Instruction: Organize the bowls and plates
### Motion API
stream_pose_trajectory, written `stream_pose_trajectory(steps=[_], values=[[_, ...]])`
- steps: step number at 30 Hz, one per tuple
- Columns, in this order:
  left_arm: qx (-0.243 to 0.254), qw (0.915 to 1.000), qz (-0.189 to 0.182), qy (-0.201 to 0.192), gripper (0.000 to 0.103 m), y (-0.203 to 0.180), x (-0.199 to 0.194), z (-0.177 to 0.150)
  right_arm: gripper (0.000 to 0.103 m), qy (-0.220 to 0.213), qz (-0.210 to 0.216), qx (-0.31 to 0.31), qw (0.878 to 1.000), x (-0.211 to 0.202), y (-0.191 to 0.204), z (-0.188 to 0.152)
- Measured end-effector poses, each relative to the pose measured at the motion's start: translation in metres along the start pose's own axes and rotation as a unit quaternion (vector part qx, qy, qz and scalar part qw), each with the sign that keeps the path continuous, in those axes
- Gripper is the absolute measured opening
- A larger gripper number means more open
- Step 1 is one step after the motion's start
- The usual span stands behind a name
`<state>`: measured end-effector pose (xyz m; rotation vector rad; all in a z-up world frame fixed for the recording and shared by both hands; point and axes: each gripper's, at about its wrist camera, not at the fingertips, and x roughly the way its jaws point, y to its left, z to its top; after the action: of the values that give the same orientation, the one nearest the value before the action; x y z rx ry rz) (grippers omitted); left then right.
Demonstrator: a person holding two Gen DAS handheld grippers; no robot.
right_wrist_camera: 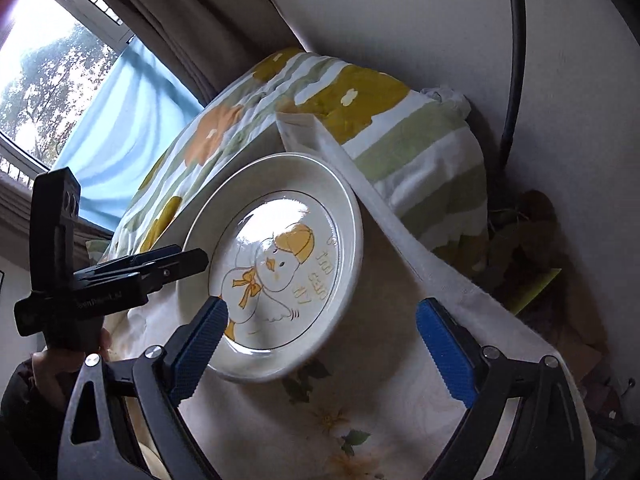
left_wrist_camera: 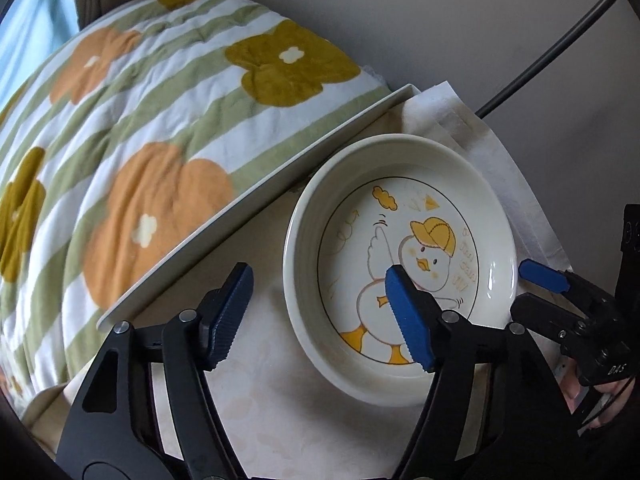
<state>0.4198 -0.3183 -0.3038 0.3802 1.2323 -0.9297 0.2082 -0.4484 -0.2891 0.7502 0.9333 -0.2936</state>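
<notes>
One cream plate (left_wrist_camera: 400,276) with a printed duck in a yellow cap lies flat on the cloth-covered worktop (left_wrist_camera: 280,420), close to its far edge and near the corner where the cloth (right_wrist_camera: 400,420) hangs over. No other plates or bowls show in either view. A folded white sheet (left_wrist_camera: 460,128) lies between the plate and the wall. A flowered quilt (left_wrist_camera: 140,140) on a bed runs along the worktop's left edge. The left claw (left_wrist_camera: 320,316) sits low over the plate's near-left rim, jaws parted; one blue pad is above the plate's well, the other outside the rim over the cloth, and neither presses on the rim. The right claw (right_wrist_camera: 320,354) hangs over the plate's near-right rim, jaws wide apart and released, one pad (right_wrist_camera: 200,344) over the plate's edge, the other (right_wrist_camera: 444,352) out over bare cloth. Whether that pad touches the plate cannot be told. In the left view, the right claw's tips (left_wrist_camera: 540,276) sit just beside the plate's right rim. A hand (right_wrist_camera: 60,364) grips the left tool's handle.
</notes>
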Motion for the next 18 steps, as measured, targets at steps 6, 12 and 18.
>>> stream_pose_trajectory(steps=[6,12,18], values=[[0.005,0.9999,0.005,0.01,0.032,0.001,0.011,0.002,0.038,0.024,0.007,-0.015,1.0,0.013,0.004,0.007],[0.012,0.9997,0.023,0.005,0.023,0.0,0.013,0.001,0.019,0.02,-0.002,-0.012,1.0,0.017,-0.002,0.007],[0.013,0.9993,0.034,-0.006,0.023,-0.004,0.009,-0.001,0.019,0.027,-0.014,-0.038,0.999,0.019,0.002,0.011]])
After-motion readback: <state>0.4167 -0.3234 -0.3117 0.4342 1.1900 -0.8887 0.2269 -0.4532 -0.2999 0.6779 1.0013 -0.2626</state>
